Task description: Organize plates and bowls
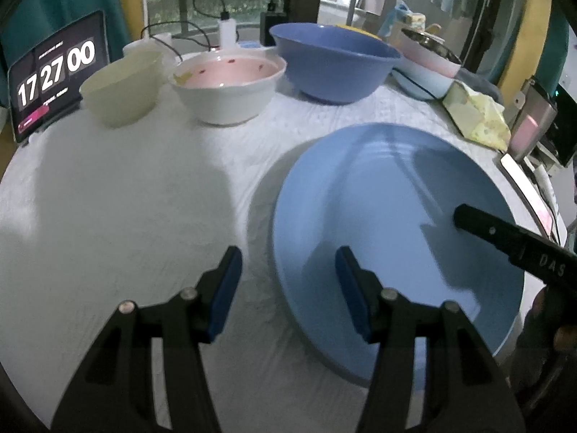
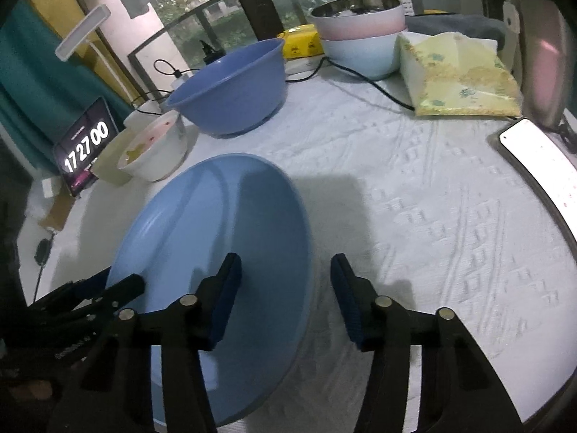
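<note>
Left gripper point(image 1: 288, 281) and right gripper point(image 2: 286, 281) both part-open, straddling opposite rims of the blue plate point(image 1: 378, 209), pads not pressing. Bowls point(image 1: 223, 86) at 12 o'clock.

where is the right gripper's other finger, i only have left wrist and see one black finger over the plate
Observer: In the right wrist view the right gripper straddles the right rim of the light blue plate. One finger is over the plate and the other over the white cloth. The pads are not pressing on the rim.
Operator: anything on the cloth past that side
Observer: A black cable runs across the cloth from the stacked bowls toward the tissue pack.
Operator: whats behind the big blue bowl
Observer: A yellow packet lies behind the big blue bowl, beside the stacked bowls.
</note>
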The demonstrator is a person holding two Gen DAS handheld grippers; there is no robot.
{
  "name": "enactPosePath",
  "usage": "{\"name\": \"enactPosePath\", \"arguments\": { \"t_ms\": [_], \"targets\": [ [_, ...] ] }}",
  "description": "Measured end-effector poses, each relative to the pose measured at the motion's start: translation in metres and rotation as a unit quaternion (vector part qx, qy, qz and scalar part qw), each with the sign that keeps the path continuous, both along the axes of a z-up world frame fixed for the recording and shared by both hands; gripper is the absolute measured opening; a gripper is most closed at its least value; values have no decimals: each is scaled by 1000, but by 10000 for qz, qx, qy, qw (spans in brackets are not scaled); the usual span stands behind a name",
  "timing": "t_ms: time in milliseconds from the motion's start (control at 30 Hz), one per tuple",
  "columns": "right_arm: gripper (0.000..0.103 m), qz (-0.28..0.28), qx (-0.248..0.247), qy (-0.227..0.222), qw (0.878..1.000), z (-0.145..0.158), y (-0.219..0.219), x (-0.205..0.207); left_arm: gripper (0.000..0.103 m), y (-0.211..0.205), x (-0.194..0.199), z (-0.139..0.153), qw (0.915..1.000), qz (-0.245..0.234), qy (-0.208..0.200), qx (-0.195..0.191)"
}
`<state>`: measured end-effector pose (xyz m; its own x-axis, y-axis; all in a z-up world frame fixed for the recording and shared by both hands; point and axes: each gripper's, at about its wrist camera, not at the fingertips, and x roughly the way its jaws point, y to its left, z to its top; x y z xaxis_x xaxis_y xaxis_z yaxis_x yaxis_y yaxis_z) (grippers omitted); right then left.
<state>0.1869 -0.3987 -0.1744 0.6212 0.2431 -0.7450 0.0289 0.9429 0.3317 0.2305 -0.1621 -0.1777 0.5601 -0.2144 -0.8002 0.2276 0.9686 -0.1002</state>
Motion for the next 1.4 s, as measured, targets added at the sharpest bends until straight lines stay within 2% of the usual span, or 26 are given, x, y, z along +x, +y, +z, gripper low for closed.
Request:
{"name": "enactPosePath", "arguments": {
  "t_ms": [33, 67, 167, 367, 1000, 1400],
  "targets": [
    [49, -8, 16, -12, 10000, 0, 1, 0, 54, -2, -1, 0, 10000, -69, -22, -34],
    [49, -39, 16, -19, 10000, 0, 2, 0, 48, -4, -1, 0, 9999, -128, -33, -74],
    [49, -69, 25, -44, 10000, -1, 2, -1, 47, -6, -2, 1, 9998, -140, -86, -102],
    [48, -105, -53, -47, 9999, 1, 5, -1, 39, -3, -2, 1, 9999, -102, -79, -83],
    [47, 152, -303, -230, 9992, 23, 44, 0, 39, 37, -17, 14, 9991, 168, -327, -194],
    [47, 615, -356, -336, 9969, 33, 92, 11, 39, 84, -26, 19, 9967, 653, -442, -213]
  ]
}}
